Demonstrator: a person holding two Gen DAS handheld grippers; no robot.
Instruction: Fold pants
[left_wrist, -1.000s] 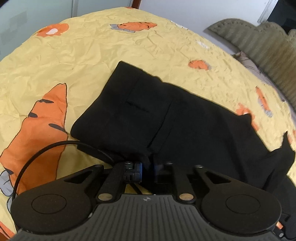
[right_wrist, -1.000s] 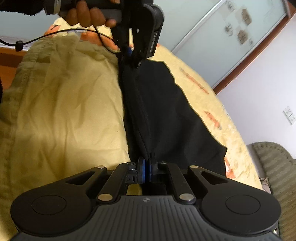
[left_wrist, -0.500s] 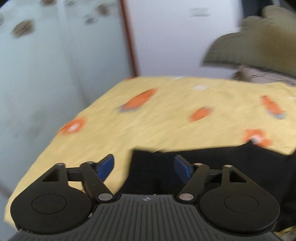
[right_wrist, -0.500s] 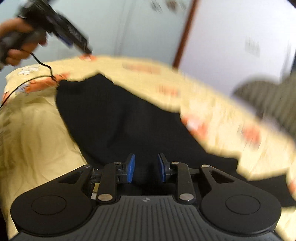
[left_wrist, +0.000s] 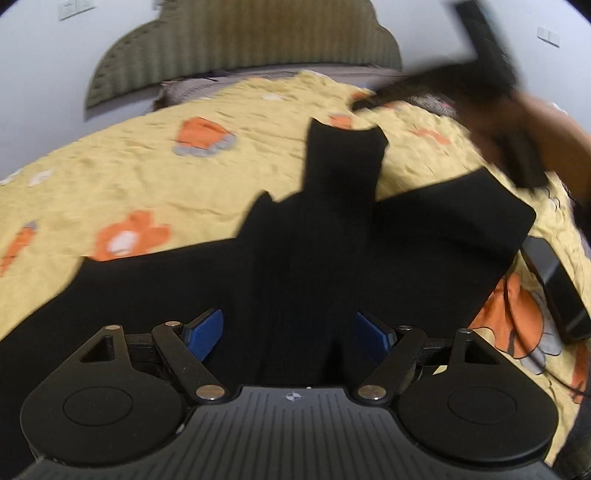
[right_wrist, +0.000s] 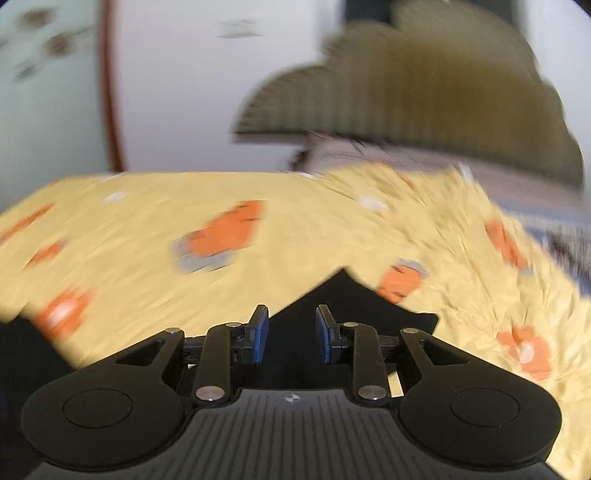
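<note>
The black pants (left_wrist: 332, 236) lie spread on the yellow carrot-print bedspread (left_wrist: 129, 177), one leg end pointing toward the headboard. My left gripper (left_wrist: 290, 332) is wide open and empty just above the dark cloth. In the right wrist view a pointed corner of the pants (right_wrist: 343, 299) shows beyond my right gripper (right_wrist: 291, 338), which is open and empty. The right gripper and the hand holding it appear blurred at the upper right of the left wrist view (left_wrist: 517, 122).
A padded olive headboard (left_wrist: 240, 48) stands against the white wall behind the bed. A black rectangular object (left_wrist: 554, 291) with a cable lies on the bedspread to the right of the pants. A glass door with a brown frame (right_wrist: 107, 92) is at the left.
Both grippers have let go of the pants and opened. Both have swung round toward the headboard; the left now looks across the spread pants.
</note>
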